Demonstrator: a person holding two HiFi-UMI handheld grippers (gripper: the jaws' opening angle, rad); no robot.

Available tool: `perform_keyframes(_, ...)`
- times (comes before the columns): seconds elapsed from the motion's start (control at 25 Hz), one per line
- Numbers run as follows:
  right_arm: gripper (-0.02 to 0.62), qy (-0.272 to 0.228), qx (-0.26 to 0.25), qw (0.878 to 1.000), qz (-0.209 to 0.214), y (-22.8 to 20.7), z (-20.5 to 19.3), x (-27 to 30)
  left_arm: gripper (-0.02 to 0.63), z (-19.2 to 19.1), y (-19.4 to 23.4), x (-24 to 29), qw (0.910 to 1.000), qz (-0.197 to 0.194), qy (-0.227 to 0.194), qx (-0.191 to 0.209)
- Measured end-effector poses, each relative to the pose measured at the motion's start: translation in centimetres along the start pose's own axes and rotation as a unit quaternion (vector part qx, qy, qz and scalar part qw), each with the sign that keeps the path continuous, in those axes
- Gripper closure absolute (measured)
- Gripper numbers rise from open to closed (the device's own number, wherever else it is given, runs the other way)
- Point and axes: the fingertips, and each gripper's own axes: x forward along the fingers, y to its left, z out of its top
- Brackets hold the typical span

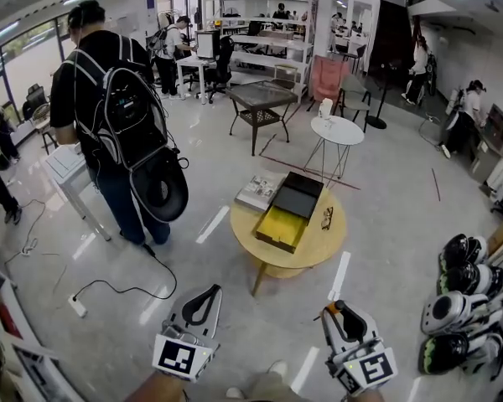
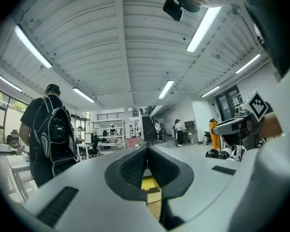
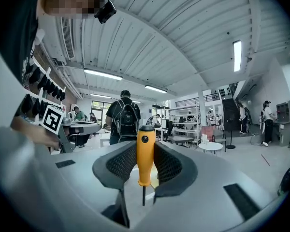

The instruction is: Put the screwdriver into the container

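Observation:
My right gripper (image 3: 145, 161) is shut on a screwdriver (image 3: 145, 152) with an orange handle, held upright with its black cap up and its thin shaft (image 3: 143, 195) pointing down. In the head view the right gripper (image 1: 344, 311) hovers low over the floor, short of the round wooden table (image 1: 318, 248). On that table lies the container (image 1: 282, 228), an open black box with a yellow inside. My left gripper (image 1: 203, 303) is beside the right one, shut and empty. A strip of the yellow container (image 2: 151, 183) shows below the left gripper's (image 2: 147, 166) closed jaws.
A magazine (image 1: 259, 193), a black lid (image 1: 298, 198) and glasses (image 1: 327, 218) share the table. A person with a backpack (image 1: 121, 115) stands at the left, with a cable (image 1: 117, 290) on the floor. Helmets (image 1: 458, 308) line the right. A small white table (image 1: 337, 130) stands beyond.

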Motion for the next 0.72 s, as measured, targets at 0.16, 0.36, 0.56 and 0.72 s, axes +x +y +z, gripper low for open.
perform_keyframes(0.16,0.472,0.001,0.007,1.000,0.005,-1.5,0.1,1.2,0.589,-0.2,-0.1,1.6,1.0000,-0.001,0.004,-0.008)
perform_keyframes(0.36,0.472,0.002,0.017,1.000,0.010,-3.1,-0.2,2.9,0.589,-1.4,0.4,3.6,0.9999,0.003,0.010,-0.007)
perform_keyframes(0.56,0.472,0.003,0.023,1.000,0.015,-4.6,-0.6,4.6,0.589,-1.8,0.9,5.6,0.9999,0.003,0.012,-0.009)
perform_keyframes(0.72,0.472,0.005,0.025,1.000,0.015,-5.7,-0.7,5.6,0.589,-2.3,1.1,7.1,0.9998,0.004,0.018,-0.012)
